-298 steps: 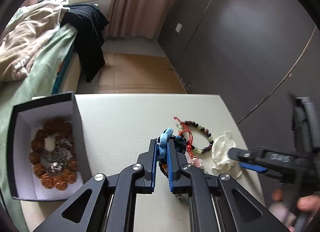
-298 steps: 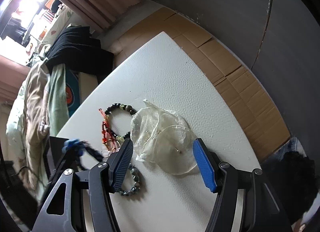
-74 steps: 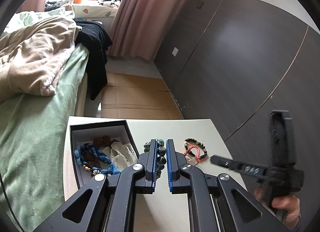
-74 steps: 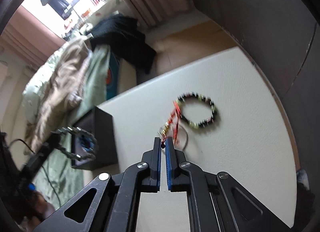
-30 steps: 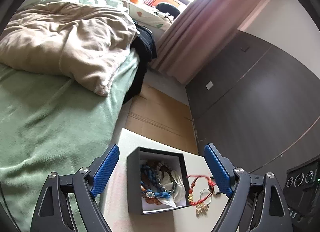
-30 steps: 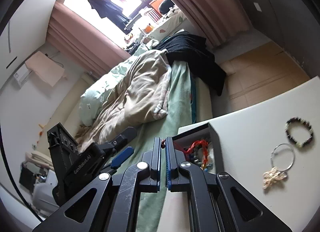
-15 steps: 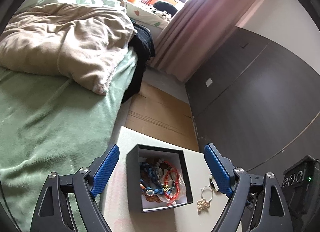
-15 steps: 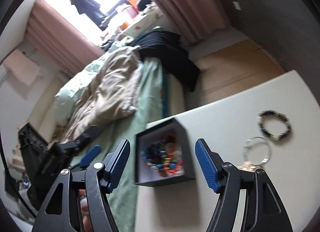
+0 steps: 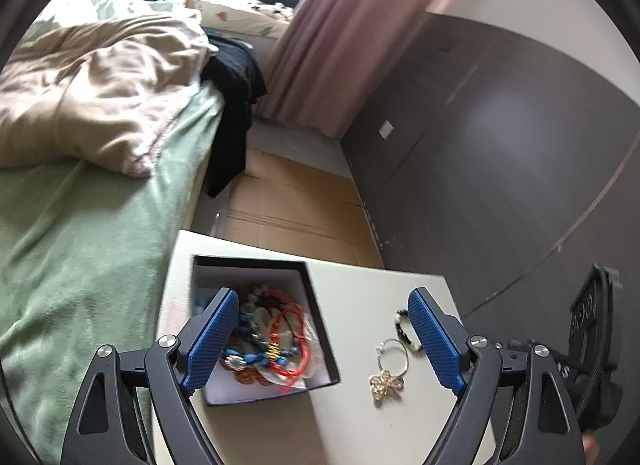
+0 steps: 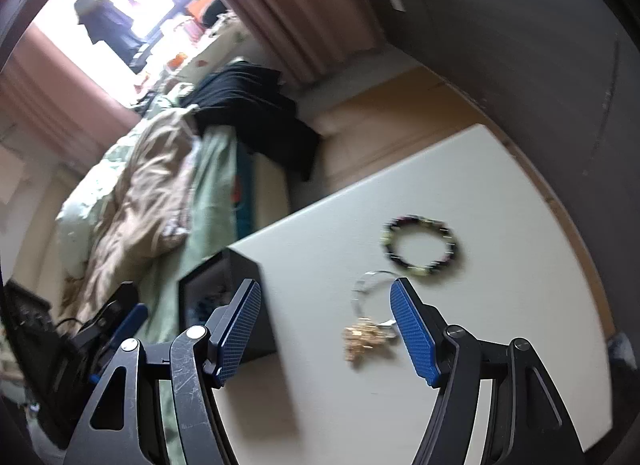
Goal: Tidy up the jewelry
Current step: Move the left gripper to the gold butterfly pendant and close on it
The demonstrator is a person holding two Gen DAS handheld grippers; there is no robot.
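A black box (image 9: pixel 316 319) with a white inside sits on the white table (image 9: pixel 360 425). It holds a red cord bracelet (image 9: pixel 294 339), blue beads and other pieces. Right of it lie a silver ring with a gold flower charm (image 9: pixel 386 381) and a dark beaded bracelet (image 9: pixel 404 331). My left gripper (image 9: pixel 320 339) is open and empty above the box and charm. My right gripper (image 10: pixel 326 329) is open and empty, above the charm (image 10: pixel 362 339), with the beaded bracelet (image 10: pixel 420 243) beyond and the box (image 10: pixel 240 289) to its left.
A bed with a green sheet (image 9: pixel 80 233) and beige duvet (image 9: pixel 100 101) borders the table's left edge. Black clothing (image 9: pixel 236 105) hangs off the bed. A dark wardrobe wall (image 9: pixel 500 153) stands on the right. Cardboard (image 9: pixel 296 201) covers the floor beyond the table.
The right gripper opened and let the red cord bracelet into the box, then swung right over the charm. The left gripper stayed open and dropped closer to the table.
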